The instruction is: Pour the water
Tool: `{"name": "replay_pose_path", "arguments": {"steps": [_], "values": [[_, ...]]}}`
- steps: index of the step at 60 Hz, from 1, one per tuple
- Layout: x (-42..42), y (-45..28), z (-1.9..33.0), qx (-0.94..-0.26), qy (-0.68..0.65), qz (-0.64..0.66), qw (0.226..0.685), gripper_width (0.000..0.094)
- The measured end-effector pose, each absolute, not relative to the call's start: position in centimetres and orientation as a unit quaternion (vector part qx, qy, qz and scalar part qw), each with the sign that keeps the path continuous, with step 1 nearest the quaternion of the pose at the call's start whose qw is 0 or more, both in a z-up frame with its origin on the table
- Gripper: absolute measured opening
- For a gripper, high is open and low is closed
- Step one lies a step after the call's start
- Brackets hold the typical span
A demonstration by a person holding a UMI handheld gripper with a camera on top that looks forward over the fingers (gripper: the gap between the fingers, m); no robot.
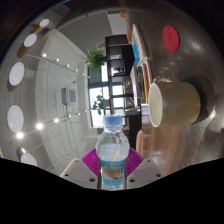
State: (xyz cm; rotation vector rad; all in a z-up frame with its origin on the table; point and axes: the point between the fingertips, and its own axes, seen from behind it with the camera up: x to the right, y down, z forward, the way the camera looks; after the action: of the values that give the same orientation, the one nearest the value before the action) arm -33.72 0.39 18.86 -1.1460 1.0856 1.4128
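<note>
A clear plastic water bottle (112, 148) with a blue-green label and a white cap stands between my fingers, and both magenta pads (92, 160) press on its sides. My gripper (112, 162) is shut on it. The whole room appears turned on its side, so the gripper and bottle are rolled over. A cream cup (176, 103) lies beyond the bottle's cap and to the right, its open mouth facing toward the bottle's top. No stream of water shows between the bottle and the cup.
The cup rests on a table surface (205, 70) that also carries a red round object (171, 38). Beyond are a dark shelf unit (120, 60), a green plant (97, 60) and a white ceiling with several round lights (17, 74).
</note>
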Motion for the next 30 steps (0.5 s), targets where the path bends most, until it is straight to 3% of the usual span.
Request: {"name": "replay_pose_path", "arguments": {"steps": [17, 24, 30], "values": [[-30.7, 2.2, 18.1, -0.293, 0.577, 0.665, 0.373, 0.0306], [-29.8, 1.9, 18.0, -0.231, 0.604, 0.678, 0.349, 0.0303], [-30.6, 1.5, 18.1, -0.233, 0.606, 0.676, 0.349, 0.0305]]}}
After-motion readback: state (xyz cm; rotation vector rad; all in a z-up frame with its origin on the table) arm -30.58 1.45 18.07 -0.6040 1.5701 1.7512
